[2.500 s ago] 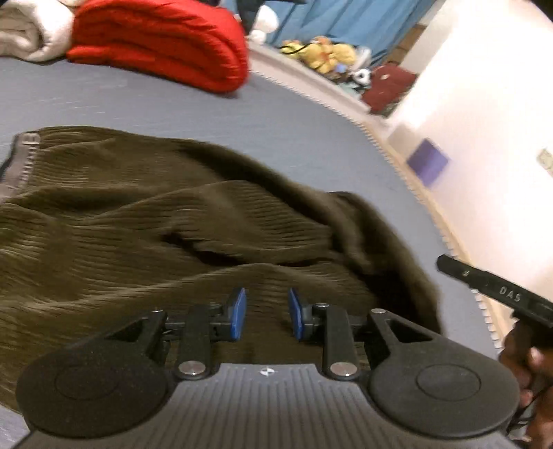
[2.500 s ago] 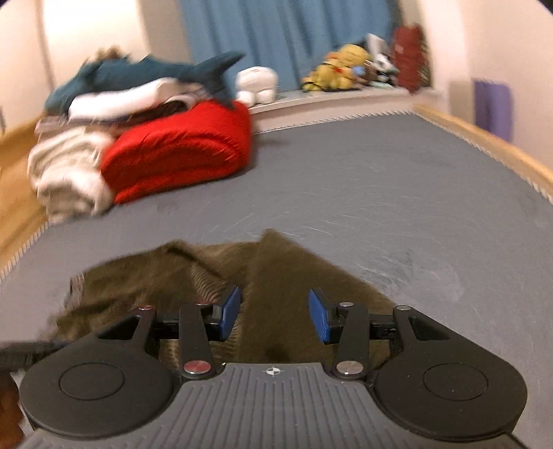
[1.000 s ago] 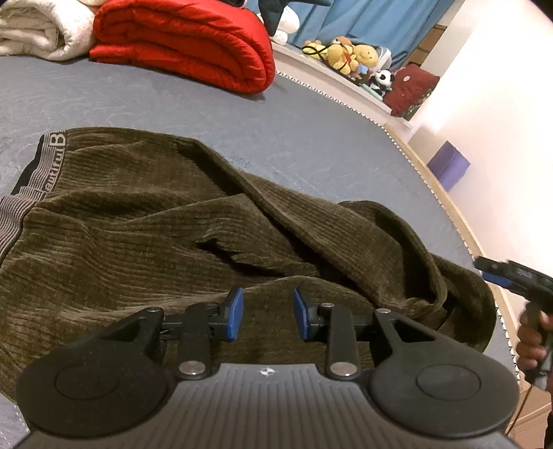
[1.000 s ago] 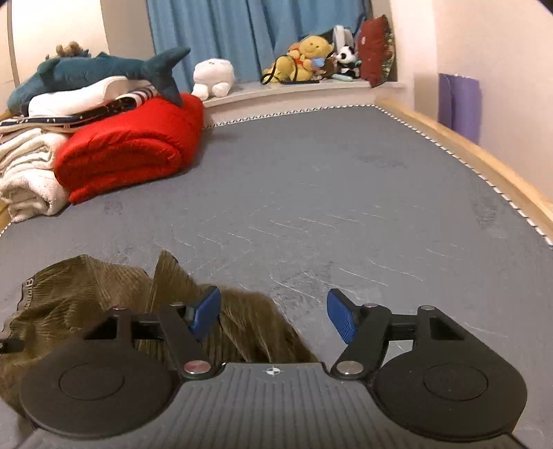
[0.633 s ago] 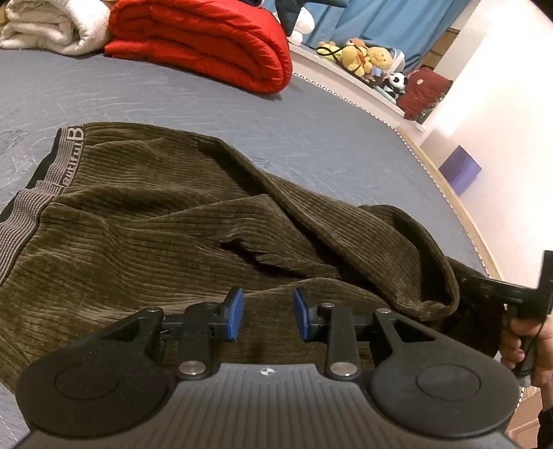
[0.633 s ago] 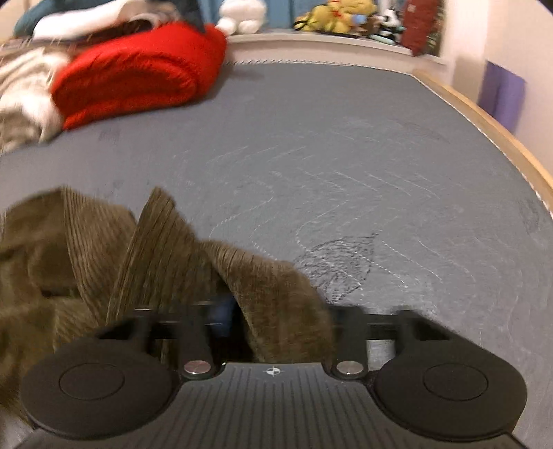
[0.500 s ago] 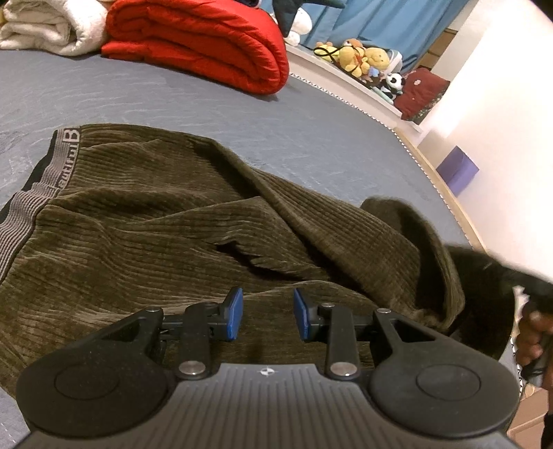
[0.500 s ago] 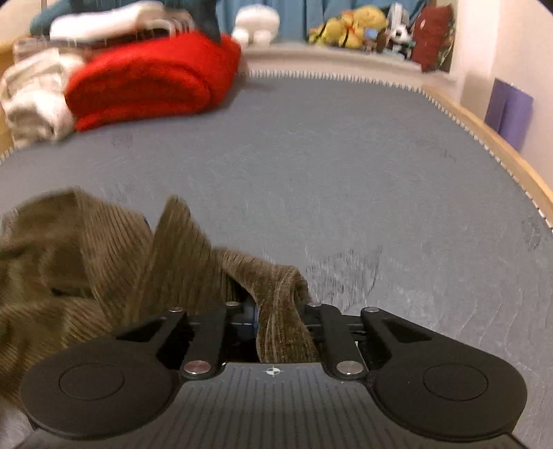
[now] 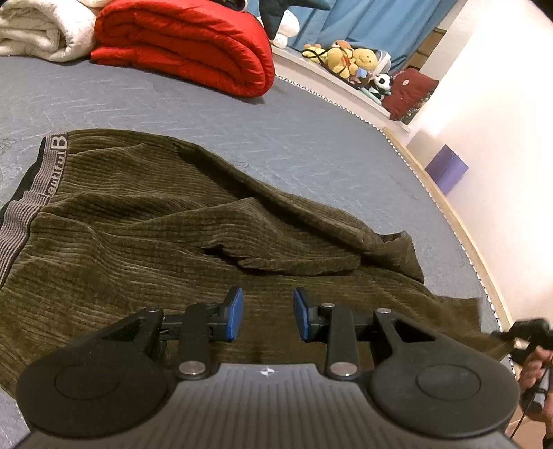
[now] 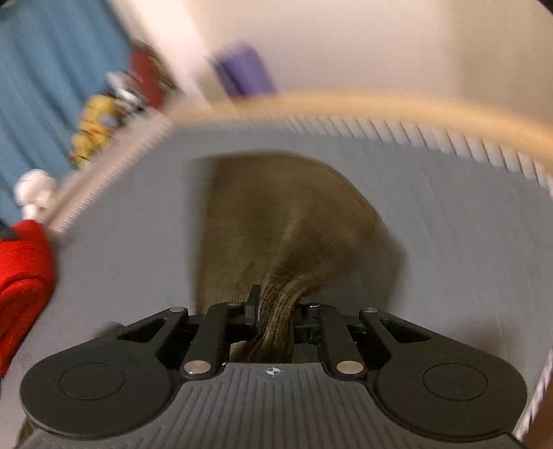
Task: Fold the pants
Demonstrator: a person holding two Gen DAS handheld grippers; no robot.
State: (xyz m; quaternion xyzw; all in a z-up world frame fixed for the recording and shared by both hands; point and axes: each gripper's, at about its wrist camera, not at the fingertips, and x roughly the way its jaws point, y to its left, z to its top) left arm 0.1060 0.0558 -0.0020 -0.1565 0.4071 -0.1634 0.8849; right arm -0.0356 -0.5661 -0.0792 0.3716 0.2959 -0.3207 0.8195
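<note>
Olive-brown corduroy pants (image 9: pixel 138 241) lie spread on the grey mattress (image 9: pixel 311 145), with the striped waistband (image 9: pixel 24 210) at the left. My left gripper (image 9: pixel 266 312) is open and empty, hovering over the near leg of the pants. My right gripper (image 10: pixel 274 314) is shut on a bunched fold of a pant leg (image 10: pixel 287 221) and pulls it out over the mattress. In the left wrist view the right gripper (image 9: pixel 525 333) shows at the far right edge, holding the leg end. The right wrist view is blurred by motion.
A rolled red blanket (image 9: pixel 186 45) and a white towel (image 9: pixel 38 31) lie at the far end of the mattress. Stuffed toys (image 9: pixel 352 62) sit on a ledge by the blue curtain. A wooden bed edge (image 9: pixel 449 207) and a purple box (image 9: pixel 446 169) are at the right.
My right gripper closed on the pant leg and swung it out to the right, flattening the raised fold. My left gripper stayed open over the pants.
</note>
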